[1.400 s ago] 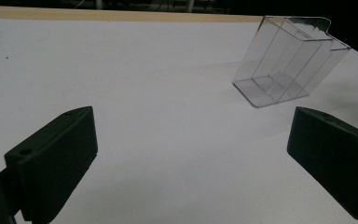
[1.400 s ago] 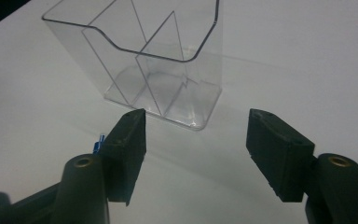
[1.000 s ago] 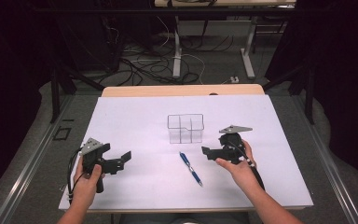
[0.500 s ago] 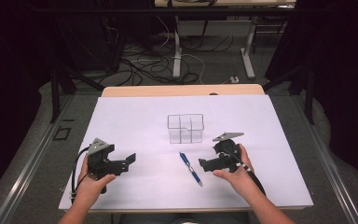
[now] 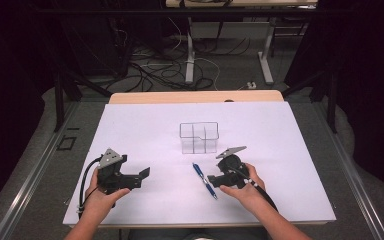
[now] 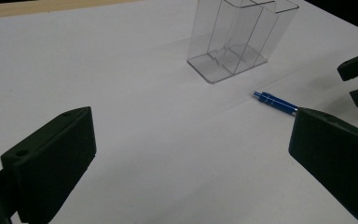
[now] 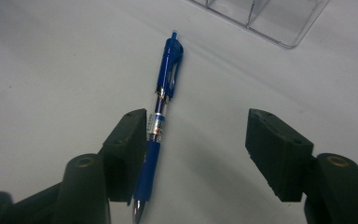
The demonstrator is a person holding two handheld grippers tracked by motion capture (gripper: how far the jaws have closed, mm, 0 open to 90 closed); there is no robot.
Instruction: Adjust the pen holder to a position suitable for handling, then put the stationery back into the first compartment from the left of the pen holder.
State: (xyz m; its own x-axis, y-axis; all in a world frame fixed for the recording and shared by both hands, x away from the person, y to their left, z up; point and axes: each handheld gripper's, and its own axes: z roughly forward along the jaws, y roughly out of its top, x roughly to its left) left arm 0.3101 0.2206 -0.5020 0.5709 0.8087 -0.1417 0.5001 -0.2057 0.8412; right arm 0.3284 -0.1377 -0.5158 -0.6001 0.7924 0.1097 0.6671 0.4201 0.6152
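- Pen (image 5: 205, 181) lies flat on the white table (image 5: 290, 150), just near of the clear divided organizer (image 5: 198, 137), its clip end pointing toward that box.
- Right tool (image 5: 213, 180) hovers at the pen's right with jaws wide apart; in the right gripper view one jaw partly covers the barrel of the pen (image 7: 161, 123) while the other stands well off over bare table.
- Risk: closing from this offset may shove the pen sideways or roll it rather than clamp it, since the barrel sits against one jaw, not centred.
- Risk: a grip near the tip end could let the pen tilt and slip.
- Left tool (image 5: 139, 176) waits wide open and empty, far left of the pen.
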